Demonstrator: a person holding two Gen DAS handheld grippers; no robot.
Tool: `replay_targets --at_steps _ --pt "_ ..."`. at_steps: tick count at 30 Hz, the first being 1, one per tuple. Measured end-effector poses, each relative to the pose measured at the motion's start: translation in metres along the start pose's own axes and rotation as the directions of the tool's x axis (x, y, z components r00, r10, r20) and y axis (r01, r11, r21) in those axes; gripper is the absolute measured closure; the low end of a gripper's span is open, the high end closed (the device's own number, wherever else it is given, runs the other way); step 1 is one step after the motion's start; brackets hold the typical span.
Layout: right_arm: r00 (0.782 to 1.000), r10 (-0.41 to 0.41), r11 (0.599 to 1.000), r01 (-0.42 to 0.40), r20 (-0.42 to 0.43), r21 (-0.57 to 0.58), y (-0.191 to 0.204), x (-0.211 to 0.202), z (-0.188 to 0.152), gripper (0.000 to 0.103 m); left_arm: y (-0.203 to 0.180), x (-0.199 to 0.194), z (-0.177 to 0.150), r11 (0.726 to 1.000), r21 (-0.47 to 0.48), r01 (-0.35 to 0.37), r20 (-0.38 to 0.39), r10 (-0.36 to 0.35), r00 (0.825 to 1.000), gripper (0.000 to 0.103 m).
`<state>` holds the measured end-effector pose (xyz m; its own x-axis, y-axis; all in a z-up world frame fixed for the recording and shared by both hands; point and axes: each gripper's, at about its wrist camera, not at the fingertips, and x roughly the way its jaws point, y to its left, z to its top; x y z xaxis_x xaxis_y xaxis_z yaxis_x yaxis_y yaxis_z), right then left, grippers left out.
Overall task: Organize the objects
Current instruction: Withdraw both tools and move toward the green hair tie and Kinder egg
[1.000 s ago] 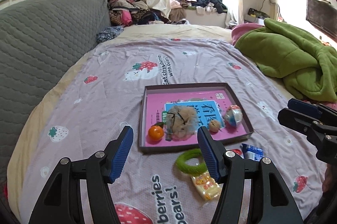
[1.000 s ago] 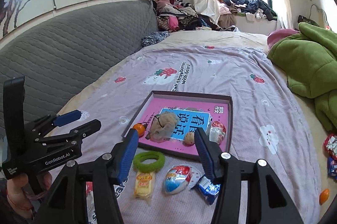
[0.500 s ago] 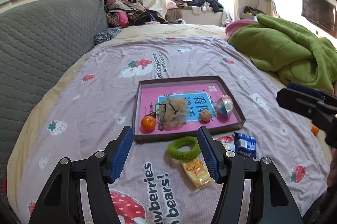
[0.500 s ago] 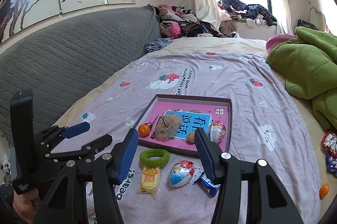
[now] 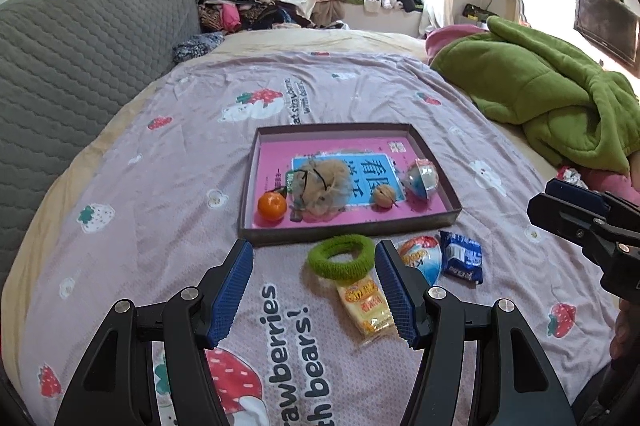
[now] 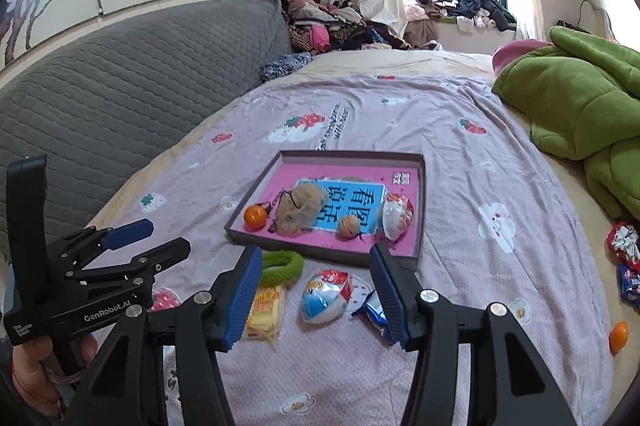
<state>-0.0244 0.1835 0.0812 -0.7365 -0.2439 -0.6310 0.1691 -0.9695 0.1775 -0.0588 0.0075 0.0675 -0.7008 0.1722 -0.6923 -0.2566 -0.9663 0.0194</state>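
- Progress looks partial: the shallow cardboard tray on the bed already holds an orange, a tuft of tan fur, a walnut and a plastic-wrapped egg toy.
- Left outside, just beside the tray's near edge: a fuzzy green ring, a crinkly yellow snack packet, a glossy second egg toy and a blue foil packet.
- More strays lie near the bed's right edge: a second orange and some wrappers.
- Left tongs stand wide and empty, above the printed bedsheet beside the ring.
- Right tongs gape too, holding nothing, with the second egg toy framed between the ribbed blue pads.
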Motion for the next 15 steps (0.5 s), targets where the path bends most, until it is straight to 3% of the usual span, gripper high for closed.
replay_targets --at_steps 15 --pt "0.999 -0.002 1.000 0.002 -0.035 0.006 -0.003 0.013 -0.007 0.048 -0.024 0.024 -0.025 0.999 0.046 0.015 -0.069 -0.011 0.998 0.038"
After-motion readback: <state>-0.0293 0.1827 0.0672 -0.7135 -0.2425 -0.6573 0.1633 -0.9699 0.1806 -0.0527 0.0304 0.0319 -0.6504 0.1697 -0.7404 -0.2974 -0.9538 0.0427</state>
